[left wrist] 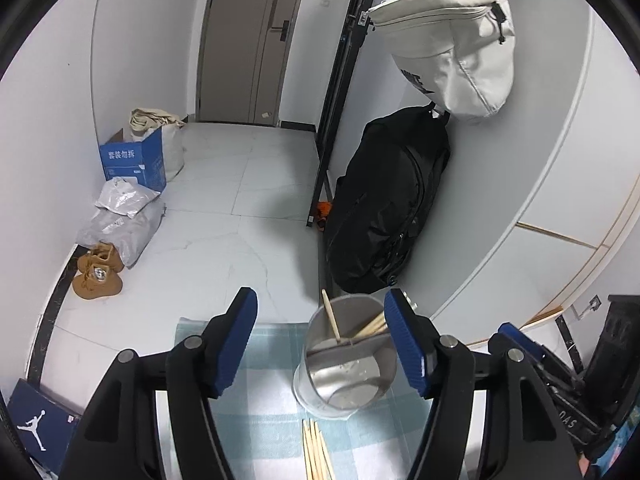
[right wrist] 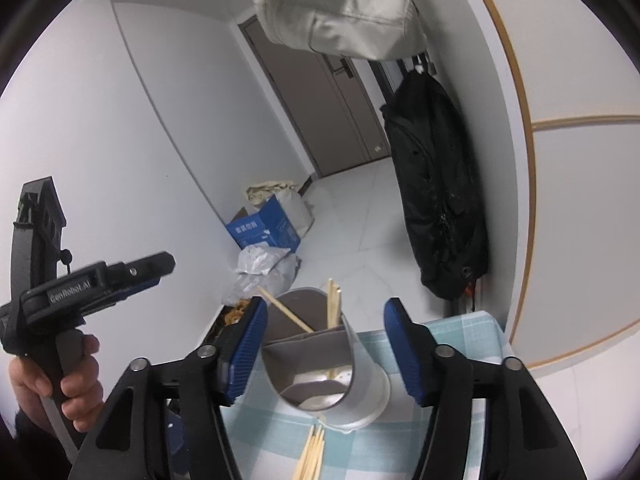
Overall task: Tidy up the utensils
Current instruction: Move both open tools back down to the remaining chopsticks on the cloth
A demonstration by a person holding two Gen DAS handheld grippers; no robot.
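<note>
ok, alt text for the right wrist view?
An open claw hovers over a metal holder with a divider and a few chopsticks inside, standing on a checked cloth. More chopsticks lie loose on the cloth in front, and a hand at left holds the other claw's handle.

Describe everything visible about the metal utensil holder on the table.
The utensil holder is a shiny metal cylinder, seemingly stainless steel, with a grey divider splitting it into two compartments. It stands upright on a pale round drip base on the blue-and-white checked cloth, near the table's far edge. A few wooden chopsticks lean inside the far compartment; the near one looks empty. More loose chopsticks lie on the cloth just in front, apparently not touching it. Neither pair of open tongs grips it.
</note>
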